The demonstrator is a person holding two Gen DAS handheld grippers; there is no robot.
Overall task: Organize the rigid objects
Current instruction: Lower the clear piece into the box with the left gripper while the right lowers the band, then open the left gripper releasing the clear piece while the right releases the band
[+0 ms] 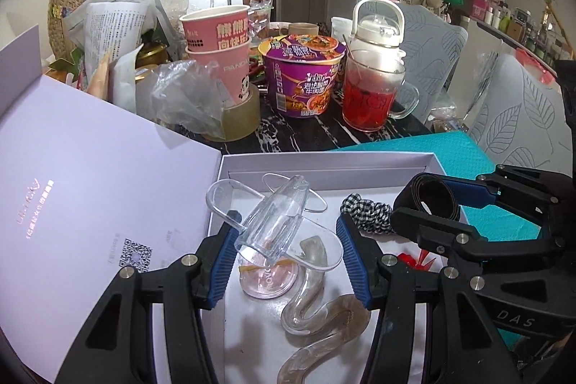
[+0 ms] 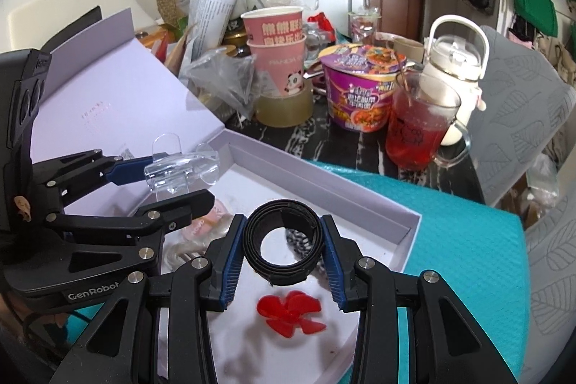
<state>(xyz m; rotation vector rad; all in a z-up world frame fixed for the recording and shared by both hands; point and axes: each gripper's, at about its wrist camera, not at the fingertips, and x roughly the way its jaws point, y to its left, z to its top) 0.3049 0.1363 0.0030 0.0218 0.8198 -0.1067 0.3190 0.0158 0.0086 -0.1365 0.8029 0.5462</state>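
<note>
A shallow white box (image 1: pixel 324 164) with its lid (image 1: pixel 90 175) folded back to the left was seen on a teal mat (image 2: pixel 468 240) at the bench's near edge. Inside the box were laid a checked scrunchie (image 1: pixel 367 209), a red propeller (image 2: pixel 289 312), a wavy translucent clip (image 1: pixel 320 319) and a round pink disc (image 1: pixel 268 279).

The left gripper (image 1: pixel 284 261) was held over the box, its jaws pinching a clear plastic stand (image 1: pixel 273 215) by its flat plates, with the ribbed middle of the stand tilted above the disc. Whether the stand touched the box floor could not be told.

The right gripper (image 2: pixel 284 251) was held beside it over the box's right half, its jaws pinching a coiled black strap (image 2: pixel 282 240) from both sides; the coil was held above the scrunchie and the propeller.

Behind the box, on the dark marbled bench (image 1: pixel 309 135), two stacked pink paper cups (image 1: pixel 219 49) were set in a tape roll (image 1: pixel 241 117). A sealed purple noodle bowl (image 1: pixel 302 74) was placed to their right, then a glass mug (image 1: pixel 374 92) filled with red drink, and a white lidded bottle (image 1: pixel 378 27) just behind the mug. Crumpled plastic bags (image 1: pixel 187 96) and papers were piled at the left.
</note>
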